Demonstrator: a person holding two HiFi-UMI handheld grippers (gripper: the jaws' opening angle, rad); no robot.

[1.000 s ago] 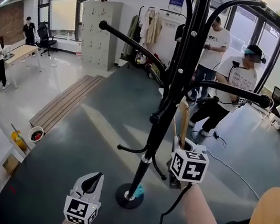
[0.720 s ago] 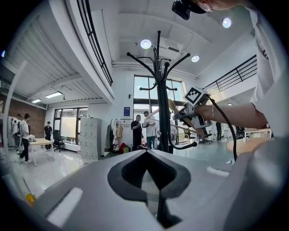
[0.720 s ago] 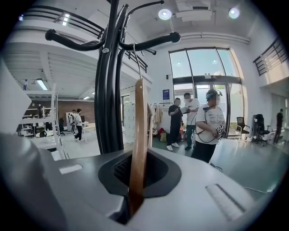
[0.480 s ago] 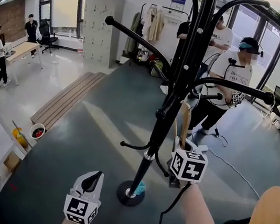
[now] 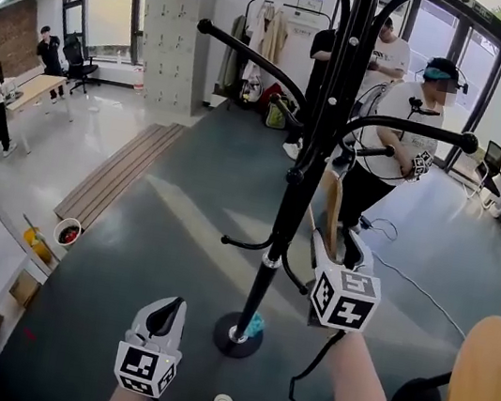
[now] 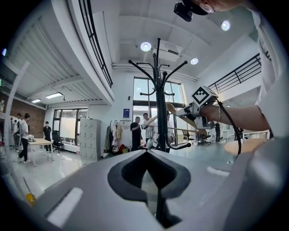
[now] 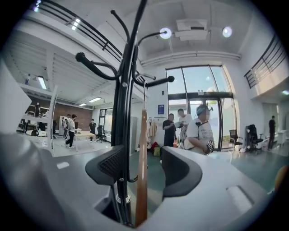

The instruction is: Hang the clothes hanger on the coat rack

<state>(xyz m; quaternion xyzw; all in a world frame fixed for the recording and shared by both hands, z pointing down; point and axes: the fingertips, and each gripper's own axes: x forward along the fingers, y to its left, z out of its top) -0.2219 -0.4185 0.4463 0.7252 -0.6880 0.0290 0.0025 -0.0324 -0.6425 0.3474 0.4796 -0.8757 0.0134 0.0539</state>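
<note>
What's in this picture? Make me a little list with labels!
Coat rack: black, upright, curved arms
Clothes hanger: wooden, hook up at a rack arm
Right gripper: jaws apart, hanger between them
Left gripper: jaws together, empty
People: standing behind the rack

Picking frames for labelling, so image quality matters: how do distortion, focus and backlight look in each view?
Head view: sharp, evenly lit, coat rack skewed by the wide lens. Left gripper view: heavy fisheye, dark corners, left claw soft up close. Right gripper view: same fisheye, hanger blurred, bright windows behind.
</note>
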